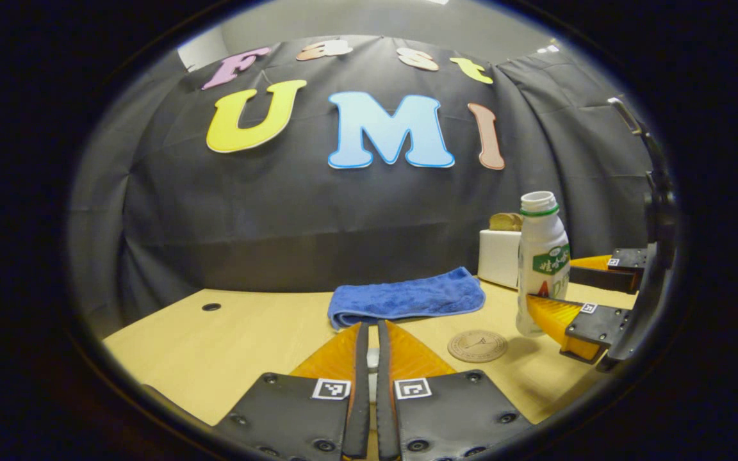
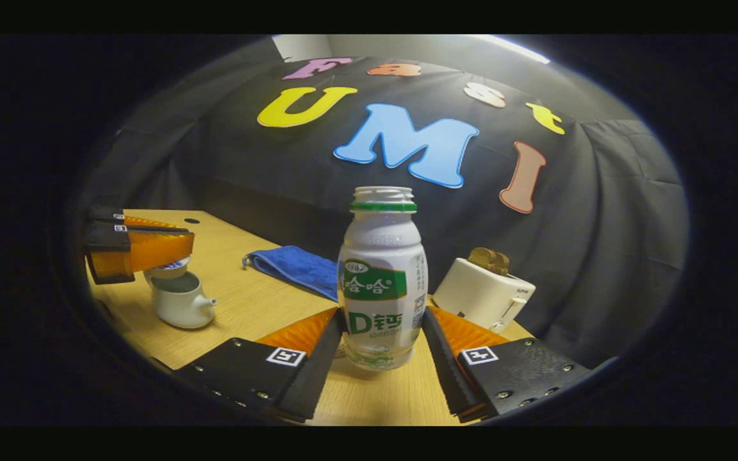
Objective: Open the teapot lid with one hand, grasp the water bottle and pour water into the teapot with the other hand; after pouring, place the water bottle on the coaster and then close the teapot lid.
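Wooden tabletop (image 2: 254, 307) is stretching out before a black cloth wall. Standing upright between the right gripper (image 2: 382, 333)'s spread fingers is the open-necked water bottle (image 2: 382, 288); the pads are flanking its lower body, and whether they are pressing it I cannot tell. Off to that gripper's left, the left gripper (image 2: 170, 253) is pinching the teapot lid (image 2: 169, 267) just above the open teapot (image 2: 180, 301). In the left gripper view its fingers (image 1: 359, 358) are lying nearly together, and the coaster (image 1: 477, 346) is lying ahead to their right, just beside the bottle. A blue towel (image 1: 407, 298) and white toaster (image 2: 481, 291) are sitting behind. Pouring, I judge, means carrying the bottle leftward to the teapot.
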The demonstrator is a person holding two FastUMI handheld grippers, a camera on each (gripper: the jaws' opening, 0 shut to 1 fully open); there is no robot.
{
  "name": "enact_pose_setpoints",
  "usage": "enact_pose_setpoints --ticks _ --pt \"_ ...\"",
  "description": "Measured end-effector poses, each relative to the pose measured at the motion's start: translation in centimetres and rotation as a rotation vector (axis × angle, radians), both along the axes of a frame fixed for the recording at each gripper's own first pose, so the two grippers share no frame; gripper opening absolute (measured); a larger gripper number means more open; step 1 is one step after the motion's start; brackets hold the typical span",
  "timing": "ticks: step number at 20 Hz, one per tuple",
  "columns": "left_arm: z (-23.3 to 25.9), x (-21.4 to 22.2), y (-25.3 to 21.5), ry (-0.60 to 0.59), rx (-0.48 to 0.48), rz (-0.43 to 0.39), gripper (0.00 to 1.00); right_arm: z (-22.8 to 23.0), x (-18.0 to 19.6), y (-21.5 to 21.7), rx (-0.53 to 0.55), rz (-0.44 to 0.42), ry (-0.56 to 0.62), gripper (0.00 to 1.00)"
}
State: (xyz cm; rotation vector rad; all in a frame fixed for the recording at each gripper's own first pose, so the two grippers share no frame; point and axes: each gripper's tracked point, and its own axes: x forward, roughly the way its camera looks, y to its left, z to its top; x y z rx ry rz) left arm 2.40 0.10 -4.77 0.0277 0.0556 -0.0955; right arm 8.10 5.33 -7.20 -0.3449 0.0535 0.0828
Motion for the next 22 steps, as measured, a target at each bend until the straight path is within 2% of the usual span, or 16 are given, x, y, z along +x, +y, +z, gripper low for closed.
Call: enact_pose_setpoints --ticks 4,5,8,9,10,13,14,18,19,20,21,22 --pt "-1.0 0.5 -0.6 0.026 0.008 -0.006 0.15 0.0 0.0 0.0 0.011 -0.001 0.0 0.74" --pt "-1.2 0.5 -0.6 0.031 0.014 -0.005 0.11 0.0 0.0 0.0 0.011 -0.002 0.0 0.74" --pt "-1.7 0.7 -0.7 0.044 0.02 -0.008 0.11 0.1 0.0 0.0 0.011 -0.001 -0.004 0.74" --pt "-1.9 0.8 -0.8 0.048 0.026 -0.006 0.15 0.1 0.0 0.0 0.013 0.0 -0.003 0.74" --pt "-1.9 0.9 -0.7 0.051 0.034 -0.003 0.11 0.0 -0.1 0.1 0.015 0.001 -0.002 0.74" --pt "-2.5 1.0 -0.7 0.062 0.047 0.003 0.11 0.1 -0.1 0.1 0.016 0.003 -0.001 0.74" --pt "-2.6 1.0 -0.7 0.065 0.049 0.005 0.14 0.1 -0.2 0.1 0.017 0.003 -0.003 0.74" --pt "-2.9 1.2 -0.7 0.078 0.066 0.011 0.12 -0.1 0.0 0.0 0.019 -0.003 0.001 0.74" --pt "-3.0 1.1 -0.5 0.074 0.079 0.025 0.21 -0.1 0.0 0.0 0.022 -0.001 0.003 0.74" --pt "-2.8 1.1 -0.4 0.072 0.088 0.03 0.18 -0.2 -0.1 0.1 0.024 0.001 0.006 0.74" --pt "-2.6 1.0 -0.4 0.063 0.092 0.035 0.25 -0.3 -0.2 0.1 0.03 0.002 0.008 0.74" --pt "-2.2 0.9 -0.4 0.049 0.09 0.039 0.36 -0.3 -0.1 0.2 0.04 0.004 0.009 0.74"
